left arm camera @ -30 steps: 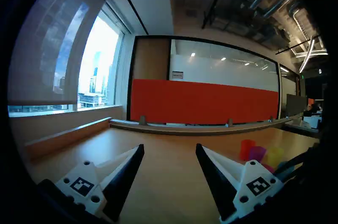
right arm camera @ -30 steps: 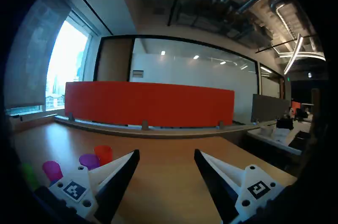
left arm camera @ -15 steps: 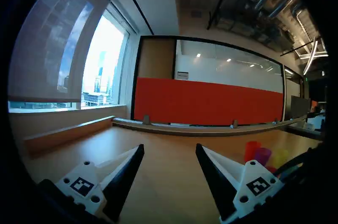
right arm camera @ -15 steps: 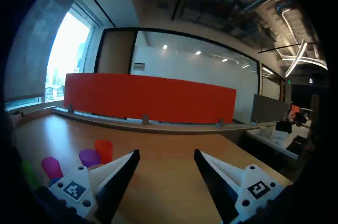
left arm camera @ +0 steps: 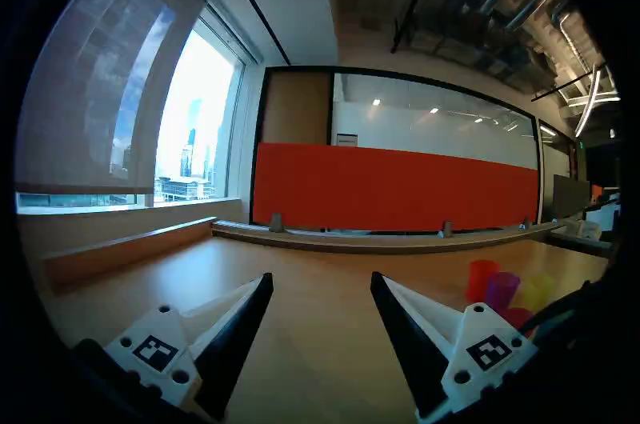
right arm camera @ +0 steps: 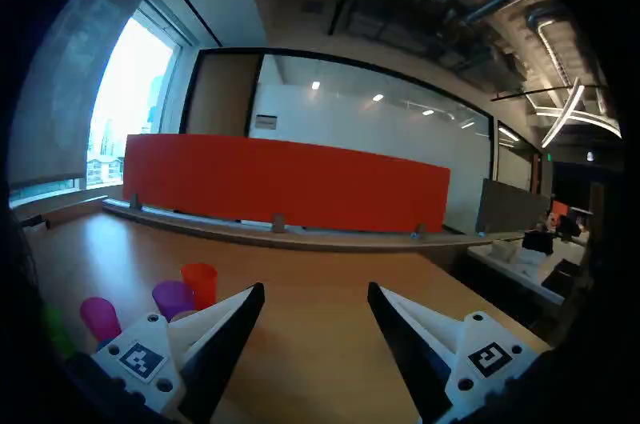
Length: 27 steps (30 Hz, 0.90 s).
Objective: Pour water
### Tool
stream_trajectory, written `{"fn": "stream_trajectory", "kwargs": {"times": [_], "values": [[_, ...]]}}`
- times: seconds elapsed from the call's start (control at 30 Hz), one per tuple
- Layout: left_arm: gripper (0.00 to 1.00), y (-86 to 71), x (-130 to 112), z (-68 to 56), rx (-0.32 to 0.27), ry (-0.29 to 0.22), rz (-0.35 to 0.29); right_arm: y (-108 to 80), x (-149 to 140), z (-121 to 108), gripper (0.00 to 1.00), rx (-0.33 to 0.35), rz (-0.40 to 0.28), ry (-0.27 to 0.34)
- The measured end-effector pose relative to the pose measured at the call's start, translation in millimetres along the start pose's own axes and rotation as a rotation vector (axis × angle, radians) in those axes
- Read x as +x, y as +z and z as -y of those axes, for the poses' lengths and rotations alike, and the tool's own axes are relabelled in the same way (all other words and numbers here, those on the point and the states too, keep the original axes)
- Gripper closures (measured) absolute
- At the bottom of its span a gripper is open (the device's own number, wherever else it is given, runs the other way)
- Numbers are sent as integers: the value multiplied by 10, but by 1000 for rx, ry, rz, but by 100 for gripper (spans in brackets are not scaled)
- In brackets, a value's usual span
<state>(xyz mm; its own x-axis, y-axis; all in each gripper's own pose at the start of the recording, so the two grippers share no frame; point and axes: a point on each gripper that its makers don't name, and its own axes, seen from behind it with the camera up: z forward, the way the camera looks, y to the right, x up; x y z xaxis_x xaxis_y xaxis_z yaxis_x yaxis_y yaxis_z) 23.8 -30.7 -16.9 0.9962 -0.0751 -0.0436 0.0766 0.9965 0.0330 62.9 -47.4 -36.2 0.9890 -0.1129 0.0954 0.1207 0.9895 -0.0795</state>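
left gripper view has a yellow plastic cup [left arm camera: 538, 292] on the wooden desk [left arm camera: 200, 264]; right gripper view has a pink plastic cup [right arm camera: 100, 318]. the left gripper [left arm camera: 321, 277] and right gripper [right arm camera: 314, 286] point level, fingers spread, empty.

Desk [left arm camera: 320, 312]: smooth wood-look top, soft sheen noted. Cups [right arm camera: 199, 282], lower left of right gripper view: translucent coloured plastic. Left gripper fingers [left arm camera: 237, 328]: matt black, white plastic mounts. Orange partition [left arm camera: 392, 188]: matt. Glass wall [left arm camera: 432, 124]: glossy.
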Motion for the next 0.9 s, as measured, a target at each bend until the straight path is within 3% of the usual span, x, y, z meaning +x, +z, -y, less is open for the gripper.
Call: {"fn": "stream_trajectory", "kwargs": {"times": [0.9], "values": [[10,44,34,-142,2,1,-18,3,-20,0,0,6,8,-2]]}}
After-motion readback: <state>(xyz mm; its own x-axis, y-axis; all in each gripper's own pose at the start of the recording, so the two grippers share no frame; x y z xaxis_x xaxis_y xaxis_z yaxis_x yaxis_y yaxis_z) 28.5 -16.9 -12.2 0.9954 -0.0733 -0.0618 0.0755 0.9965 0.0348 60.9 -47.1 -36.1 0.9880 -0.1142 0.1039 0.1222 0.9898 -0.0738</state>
